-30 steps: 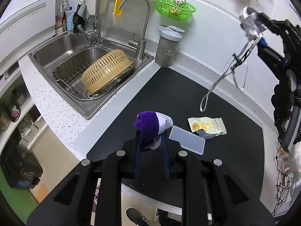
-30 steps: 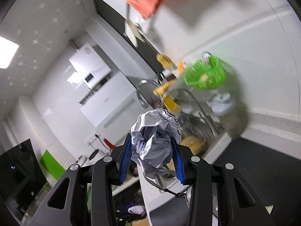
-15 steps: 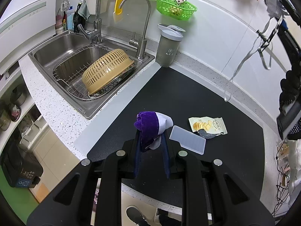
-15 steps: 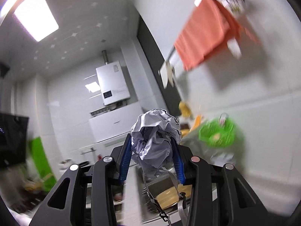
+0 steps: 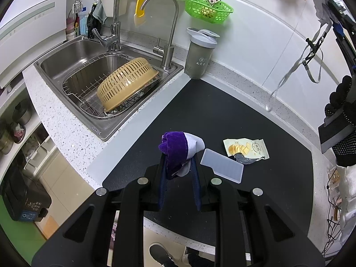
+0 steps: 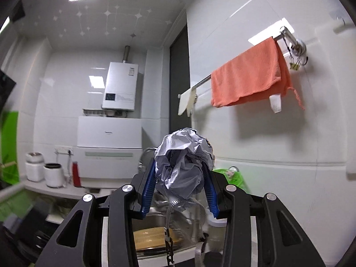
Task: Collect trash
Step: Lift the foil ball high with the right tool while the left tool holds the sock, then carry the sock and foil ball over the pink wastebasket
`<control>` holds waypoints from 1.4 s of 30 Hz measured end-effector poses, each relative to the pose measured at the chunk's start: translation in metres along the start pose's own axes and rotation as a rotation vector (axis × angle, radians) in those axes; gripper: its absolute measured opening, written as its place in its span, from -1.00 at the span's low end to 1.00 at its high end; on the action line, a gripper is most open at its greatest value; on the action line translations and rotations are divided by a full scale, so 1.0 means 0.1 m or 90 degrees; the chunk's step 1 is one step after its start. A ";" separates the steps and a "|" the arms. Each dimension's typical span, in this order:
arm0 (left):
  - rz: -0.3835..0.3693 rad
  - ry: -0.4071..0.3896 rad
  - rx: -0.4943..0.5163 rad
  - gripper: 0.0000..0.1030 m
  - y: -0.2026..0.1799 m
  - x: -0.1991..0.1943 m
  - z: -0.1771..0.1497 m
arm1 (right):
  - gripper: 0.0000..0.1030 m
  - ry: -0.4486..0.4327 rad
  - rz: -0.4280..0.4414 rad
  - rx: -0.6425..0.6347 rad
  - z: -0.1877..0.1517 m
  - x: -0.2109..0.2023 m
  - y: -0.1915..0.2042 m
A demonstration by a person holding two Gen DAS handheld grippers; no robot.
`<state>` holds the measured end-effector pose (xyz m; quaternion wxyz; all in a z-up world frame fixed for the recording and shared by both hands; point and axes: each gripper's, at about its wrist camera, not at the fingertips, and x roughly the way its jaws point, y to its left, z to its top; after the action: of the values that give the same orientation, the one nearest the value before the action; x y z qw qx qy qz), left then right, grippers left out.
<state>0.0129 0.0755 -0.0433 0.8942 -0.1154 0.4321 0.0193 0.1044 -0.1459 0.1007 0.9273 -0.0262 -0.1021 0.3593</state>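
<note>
Left gripper (image 5: 178,155): closed on a purple-and-white cloth wad (image 5: 178,148), bunched above the blue fingertips, purple half at 9 o'clock, white half at 3 o'clock; held over the black mat (image 5: 233,111) on the counter (image 5: 66,131).

Right gripper (image 6: 180,173): raised high toward the wall, clamped on a crumpled grey-white paper ball (image 6: 182,166), heavily creased, bulging above the blue pads; a grey strap with a metal clip (image 6: 169,240) dangles beneath it. In the left wrist view this gripper sits at 2 o'clock, paper and strap hanging from it.

Snack wrapper (image 5: 245,149): pale cream packet printed with yellow chips, torn open with silver lining showing, lying flat on the mat at 3 o'clock of the left gripper.

White plastic card (image 5: 221,165): flat rectangle, just beside the wrapper, between it and the left gripper.

Surroundings: steel sink (image 5: 89,66) at 10 o'clock holding an overturned tan colander (image 5: 126,82); grey shaker cup (image 5: 200,53) at 12 o'clock; green basket (image 5: 208,7) on the wall; orange towel (image 6: 249,77) on a rail.
</note>
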 end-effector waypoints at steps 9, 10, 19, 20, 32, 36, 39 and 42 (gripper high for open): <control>0.002 -0.002 0.000 -0.61 -0.01 -0.01 -0.01 | -0.24 -0.010 -0.083 -0.142 -0.13 -0.01 0.25; 0.001 -0.002 -0.001 -0.61 -0.01 -0.01 -0.01 | -0.24 -0.020 -0.093 -0.177 -0.16 -0.03 0.31; 0.002 -0.002 -0.008 -0.61 0.00 -0.01 -0.03 | -0.24 0.001 -0.060 -0.088 -0.22 -0.01 0.15; 0.001 -0.003 -0.009 -0.61 0.00 -0.01 -0.03 | -0.24 0.020 -0.054 -0.027 -0.22 0.03 0.02; -0.005 -0.026 -0.018 -0.61 0.02 -0.17 -0.04 | -0.23 0.290 0.056 0.263 -0.47 0.31 -0.31; 0.001 -0.046 -0.033 -0.61 0.11 -0.39 -0.12 | -0.23 0.325 0.115 0.252 -0.38 0.30 -0.07; 0.015 -0.056 -0.051 -0.61 0.23 -0.56 -0.23 | -0.23 0.343 0.168 0.246 -0.35 0.30 0.18; 0.037 -0.060 -0.075 -0.61 0.40 -0.73 -0.40 | -0.23 0.356 0.212 0.242 -0.35 0.32 0.42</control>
<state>-0.0687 0.1100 -0.0179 0.9044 -0.1539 0.3907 0.0760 0.1067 -0.0924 0.0668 0.8364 0.0327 0.2294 0.4967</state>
